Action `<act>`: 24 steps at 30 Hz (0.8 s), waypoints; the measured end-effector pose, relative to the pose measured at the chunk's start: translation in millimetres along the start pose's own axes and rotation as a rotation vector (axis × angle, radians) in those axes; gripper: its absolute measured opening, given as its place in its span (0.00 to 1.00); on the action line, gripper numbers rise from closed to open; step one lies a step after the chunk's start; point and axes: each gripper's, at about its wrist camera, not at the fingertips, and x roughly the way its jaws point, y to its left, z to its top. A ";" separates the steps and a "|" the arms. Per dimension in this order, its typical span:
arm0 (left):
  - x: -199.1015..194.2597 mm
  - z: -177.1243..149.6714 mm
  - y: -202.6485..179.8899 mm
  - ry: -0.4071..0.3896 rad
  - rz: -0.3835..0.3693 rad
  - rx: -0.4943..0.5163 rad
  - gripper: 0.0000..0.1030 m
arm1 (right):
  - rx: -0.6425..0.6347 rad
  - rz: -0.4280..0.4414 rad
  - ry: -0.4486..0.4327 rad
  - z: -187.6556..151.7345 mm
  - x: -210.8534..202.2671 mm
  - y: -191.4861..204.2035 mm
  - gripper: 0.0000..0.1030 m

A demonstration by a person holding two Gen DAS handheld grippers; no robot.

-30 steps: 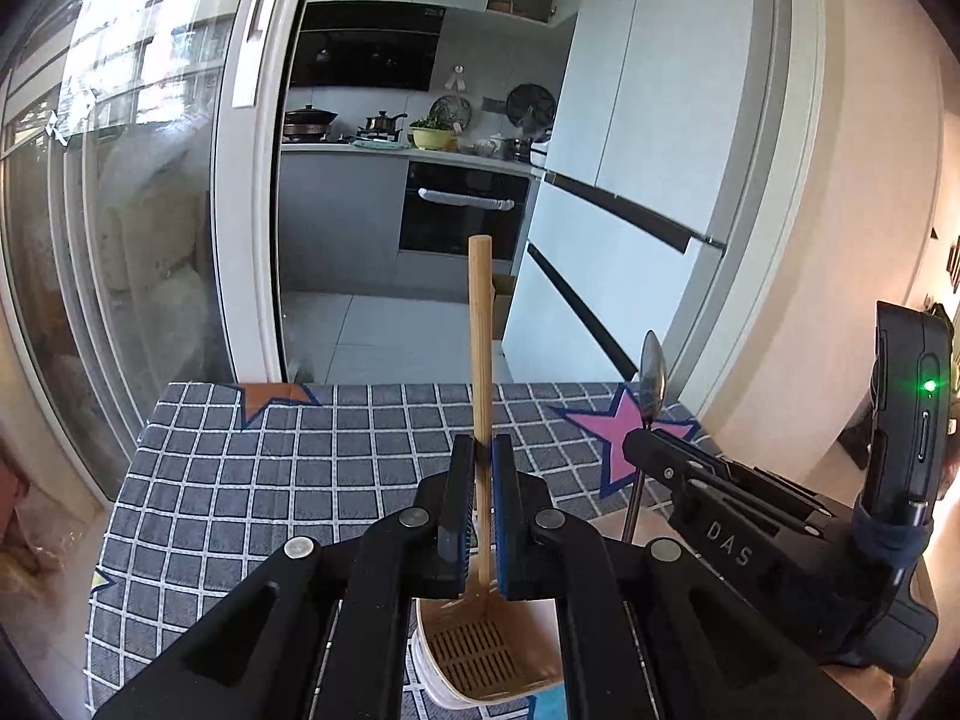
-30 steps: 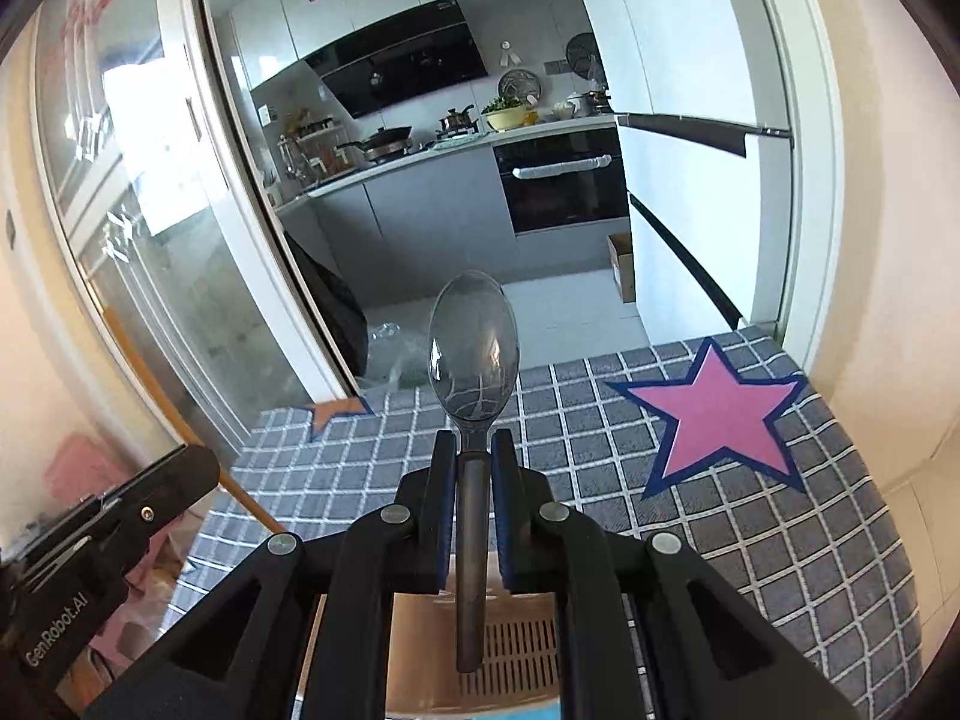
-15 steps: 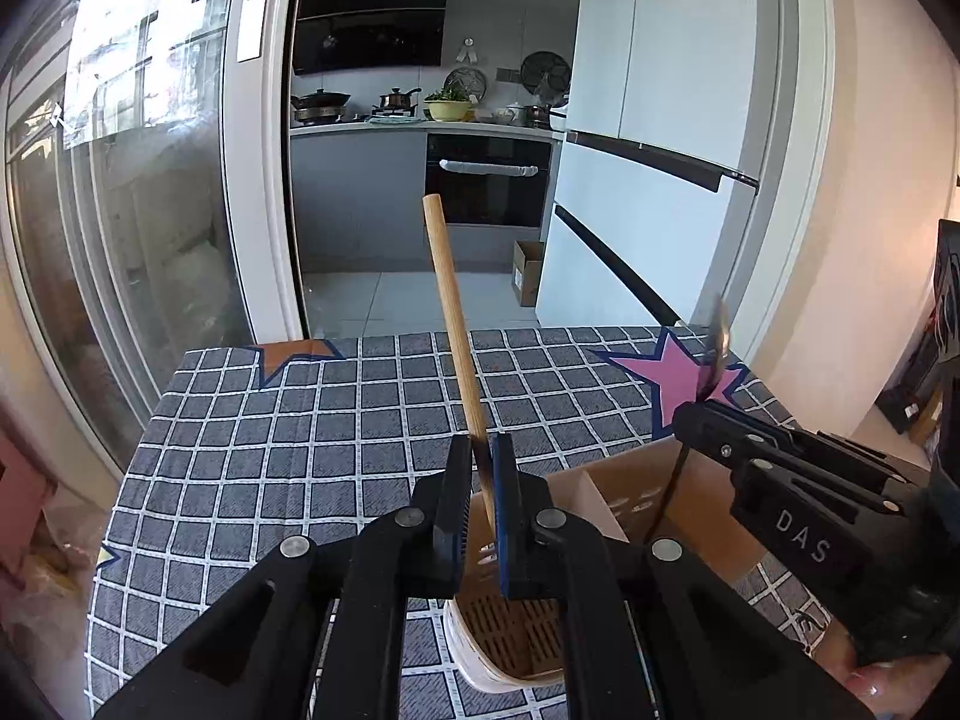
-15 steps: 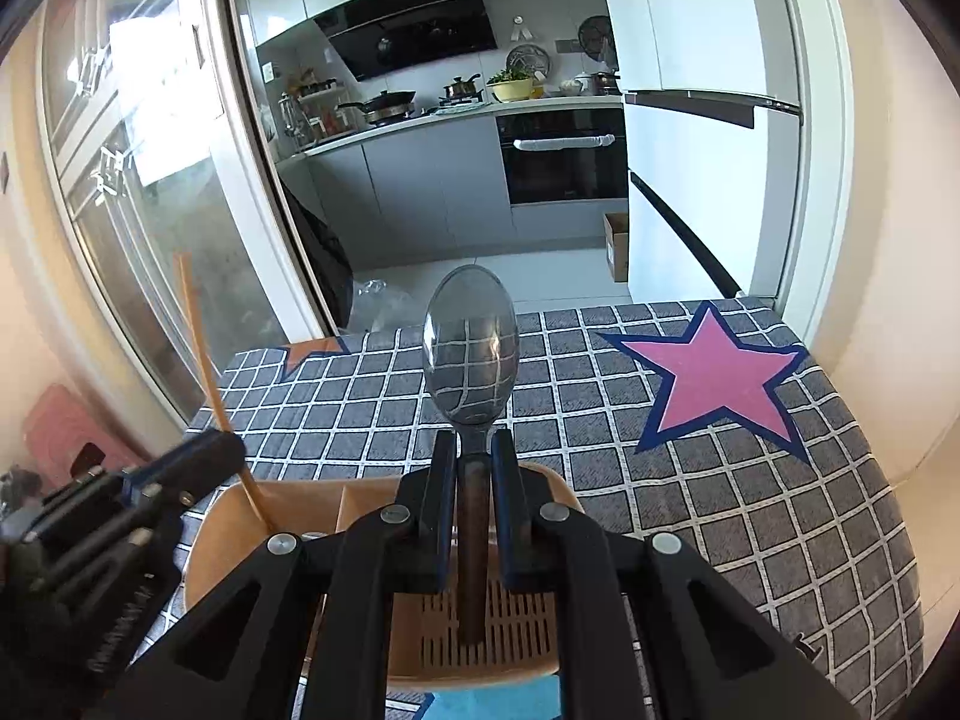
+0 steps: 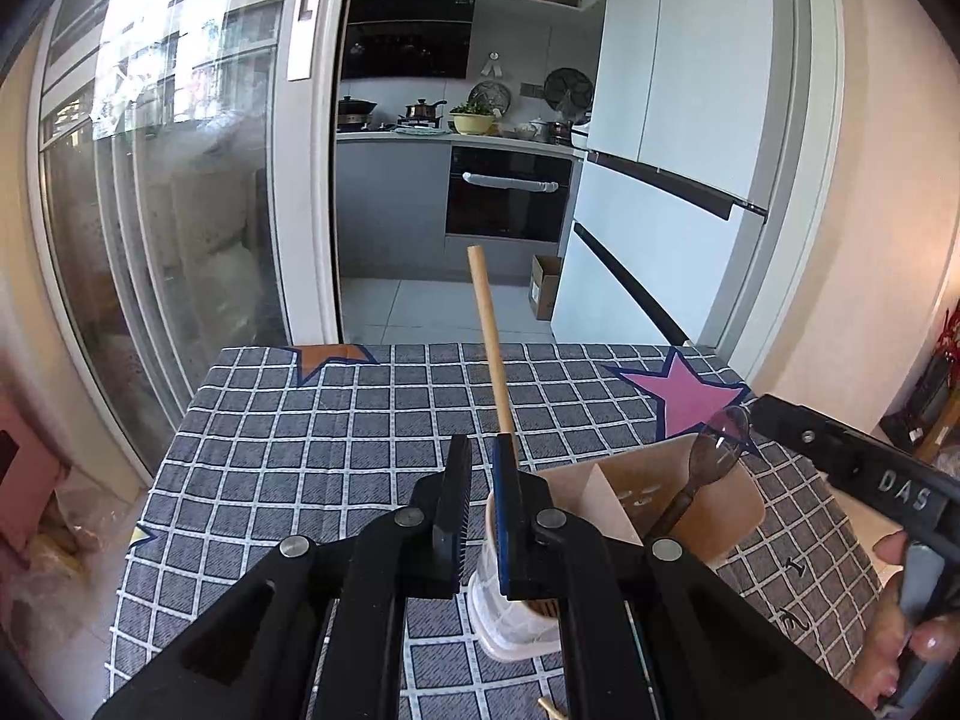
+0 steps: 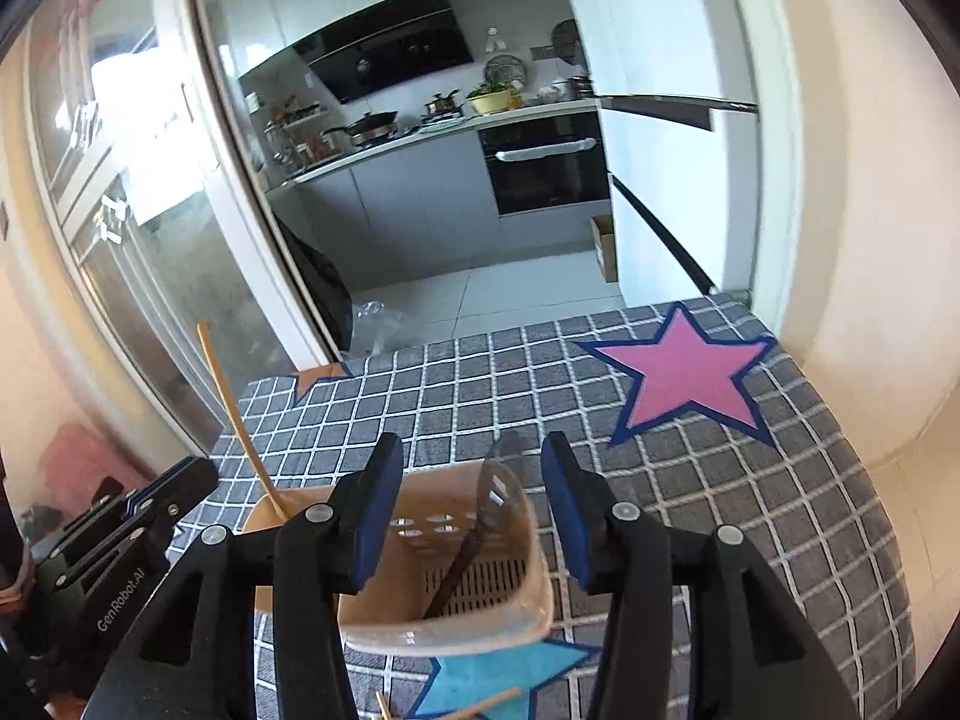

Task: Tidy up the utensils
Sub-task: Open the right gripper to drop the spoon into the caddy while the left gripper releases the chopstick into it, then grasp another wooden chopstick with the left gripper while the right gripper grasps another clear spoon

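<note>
A tan utensil holder [image 6: 516,612] with a divider stands on the checked tablecloth; it also shows in the left wrist view [image 5: 720,498]. A wooden chopstick [image 5: 489,348] stands in its left compartment, leaning against my left gripper's right finger. My left gripper [image 5: 481,510] is open around it, just above the holder. A metal spoon [image 6: 489,510] stands in the right compartment, bowl up, also seen in the left wrist view [image 5: 714,450]. My right gripper [image 6: 471,510] is open wide above the holder, with the spoon free between its fingers.
The table [image 6: 720,480] carries a grey checked cloth with a pink star [image 6: 684,372] at the far right and a blue star [image 6: 492,678] in front of the holder. More wooden sticks [image 6: 474,705] lie on the near cloth. Kitchen doorway and fridge lie beyond.
Both grippers have opened. The spoon has dropped from my right gripper into the holder, and the chopstick has been let go in the left compartment. Both grippers have risen slightly.
</note>
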 end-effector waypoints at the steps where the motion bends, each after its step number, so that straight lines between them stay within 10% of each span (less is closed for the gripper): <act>1: -3.7 -0.7 1.4 -0.001 0.002 -0.002 0.40 | 0.016 0.001 0.002 -0.7 -5.0 -4.0 0.53; 3: -14.7 -4.0 5.8 -0.002 0.014 -0.012 1.00 | 0.044 -0.002 0.009 -4.6 -15.8 -11.1 0.55; 8: -34.8 -22.2 8.8 -0.006 0.026 -0.015 1.00 | 0.079 0.017 0.042 -22.8 -40.3 -22.6 0.83; 24: -20.1 -167.0 19.1 0.415 -0.030 0.045 1.00 | 0.005 -0.036 0.434 -165.3 -75.8 -36.2 0.83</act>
